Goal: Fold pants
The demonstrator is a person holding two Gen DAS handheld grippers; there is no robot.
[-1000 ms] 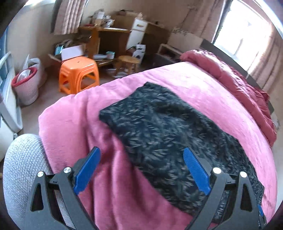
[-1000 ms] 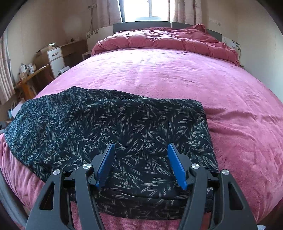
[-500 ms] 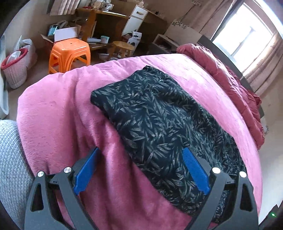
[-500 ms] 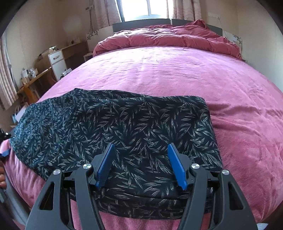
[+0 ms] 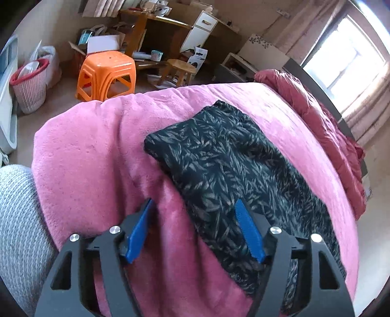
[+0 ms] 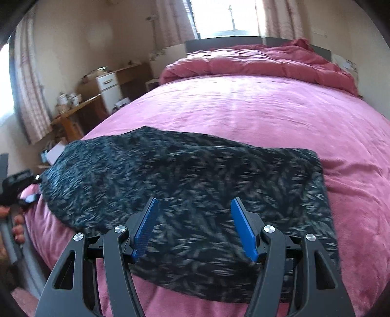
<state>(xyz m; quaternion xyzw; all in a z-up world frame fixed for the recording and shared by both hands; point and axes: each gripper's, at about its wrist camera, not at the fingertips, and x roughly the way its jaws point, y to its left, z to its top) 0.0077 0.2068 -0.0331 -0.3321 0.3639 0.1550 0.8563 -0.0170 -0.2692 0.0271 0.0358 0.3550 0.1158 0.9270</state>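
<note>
- A pair of dark pants (image 6: 195, 185) with a pale leaf print lies flat on a pink blanket (image 6: 256, 109) that covers a bed, close to the bed's near edge.
- The pants look already folded into one long band; their long axis runs left to right along that near edge.
- Right gripper (image 6: 193, 229): its blue fingers are spread wide and hold nothing. It hovers over the right half of the band, with fabric showing between and beyond both fingers.
- Left gripper (image 5: 193, 231): also spread wide and holding nothing. It sits at the band's near long edge; its right finger (image 5: 248, 234) is over the fabric and its left finger (image 5: 140, 231) is over bare blanket.
- From the left gripper, the band stretches away toward the far right; its left end (image 5: 156, 143) lies ahead, further along the bed.
- The relation that matters next is probably this: the right gripper is nearer the right end, the left gripper nearer the left end, so either end could be pinched and carried along the long axis to shorten the band.
- Whether either gripper touches the cloth cannot be told.
- Beyond the bed's left side stand an orange stool (image 5: 107, 75) and a cluttered desk (image 5: 158, 22).
</note>
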